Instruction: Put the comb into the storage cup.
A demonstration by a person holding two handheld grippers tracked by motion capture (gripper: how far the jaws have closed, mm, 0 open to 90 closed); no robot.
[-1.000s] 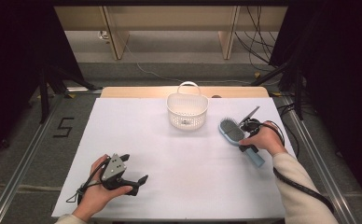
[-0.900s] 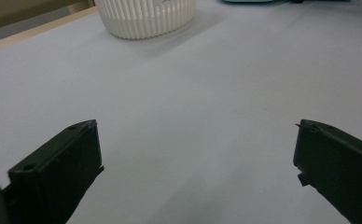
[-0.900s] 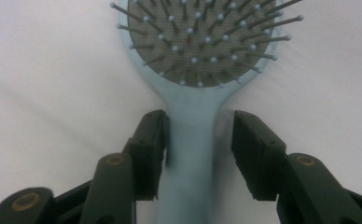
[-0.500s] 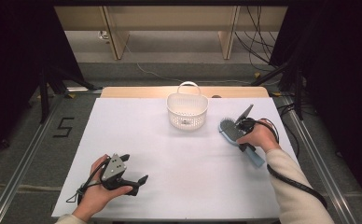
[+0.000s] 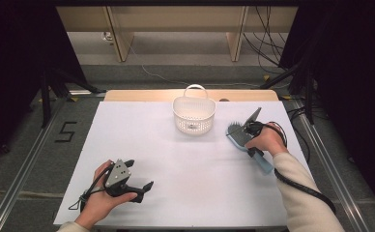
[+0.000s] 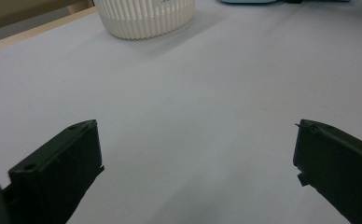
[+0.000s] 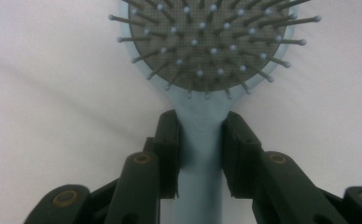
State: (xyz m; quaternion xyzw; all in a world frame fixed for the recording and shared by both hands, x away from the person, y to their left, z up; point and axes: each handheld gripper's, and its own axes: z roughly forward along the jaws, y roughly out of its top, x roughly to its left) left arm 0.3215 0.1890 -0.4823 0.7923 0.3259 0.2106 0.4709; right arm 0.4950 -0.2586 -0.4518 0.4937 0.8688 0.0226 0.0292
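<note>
Two jaws of the right gripper (image 7: 200,144) have just been closing and now pinch the hairbrush (image 7: 207,56) at its handle's neck, flat on the table (image 5: 176,159). Next, I judge: lift toward the basket (image 5: 194,115). The left gripper (image 5: 127,181) waits, jaws spread.

My right gripper (image 7: 200,140) has just been closing, its jaws now pressing the hairbrush (image 7: 207,51) neck. Near the basket (image 5: 194,115), my left gripper (image 6: 195,154) rests wide open.
</note>
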